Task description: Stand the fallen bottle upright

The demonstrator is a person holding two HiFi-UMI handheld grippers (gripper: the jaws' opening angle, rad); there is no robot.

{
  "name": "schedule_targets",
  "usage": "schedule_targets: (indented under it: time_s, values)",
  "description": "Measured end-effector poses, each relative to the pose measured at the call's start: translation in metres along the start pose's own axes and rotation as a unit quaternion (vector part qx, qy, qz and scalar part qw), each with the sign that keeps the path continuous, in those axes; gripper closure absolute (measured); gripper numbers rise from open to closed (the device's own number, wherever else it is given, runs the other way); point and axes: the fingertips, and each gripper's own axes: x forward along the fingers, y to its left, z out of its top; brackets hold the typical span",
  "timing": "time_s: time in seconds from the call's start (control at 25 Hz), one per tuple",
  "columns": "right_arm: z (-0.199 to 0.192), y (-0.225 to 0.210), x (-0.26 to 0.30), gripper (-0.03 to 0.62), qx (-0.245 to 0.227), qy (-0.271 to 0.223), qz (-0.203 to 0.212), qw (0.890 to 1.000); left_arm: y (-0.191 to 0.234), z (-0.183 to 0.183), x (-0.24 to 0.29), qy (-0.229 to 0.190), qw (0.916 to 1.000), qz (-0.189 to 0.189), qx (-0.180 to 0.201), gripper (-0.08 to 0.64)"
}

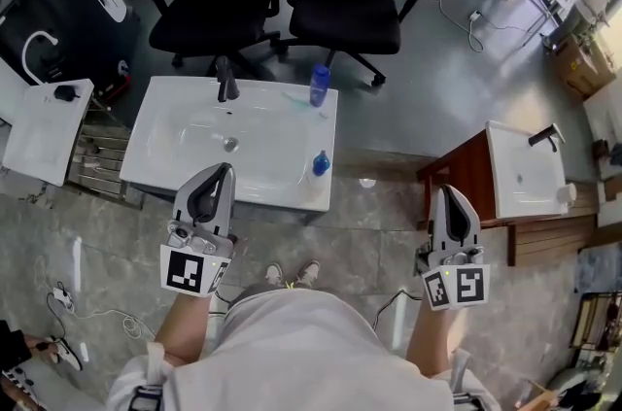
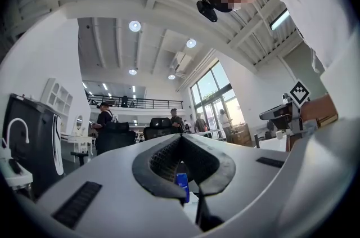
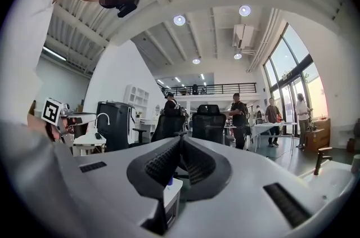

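Note:
A white washbasin (image 1: 175,156) with a dark tap (image 1: 225,79) stands in front of me. One blue bottle (image 1: 319,85) stands upright at its far right corner. A second, smaller blue bottle (image 1: 321,163) sits near the basin's right front edge; seen almost from above, it looks upright. My left gripper (image 1: 226,172) hovers over the basin's near edge, shut and holding nothing. My right gripper (image 1: 449,193) hangs to the right of the basin, over the floor, also shut and empty. In the left gripper view a blue bottle (image 2: 181,180) shows through the gap under the closed jaws.
Two black office chairs (image 1: 345,6) stand behind the basin. A second basin on a wooden cabinet (image 1: 525,168) is at the right, close to my right gripper. At the left are a small white stand (image 1: 44,132) and a black appliance (image 1: 58,1). Several people stand far off.

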Motion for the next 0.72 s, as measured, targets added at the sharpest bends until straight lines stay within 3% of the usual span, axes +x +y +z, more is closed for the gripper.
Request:
schedule_targets:
  time_s: [0.28,0.72]
  values:
    - [-0.009,0.004,-0.010,0.548,0.021,0.007,-0.005,1.000,-0.003,0.005,-0.014,0.007,0.9996,0.023,-0.016,0.541]
    - [-0.010,0.010,-0.001,0.548,0.026,0.015,0.007,1.000,-0.004,-0.001,-0.015,0.020,0.9995,0.021,-0.015,0.541]
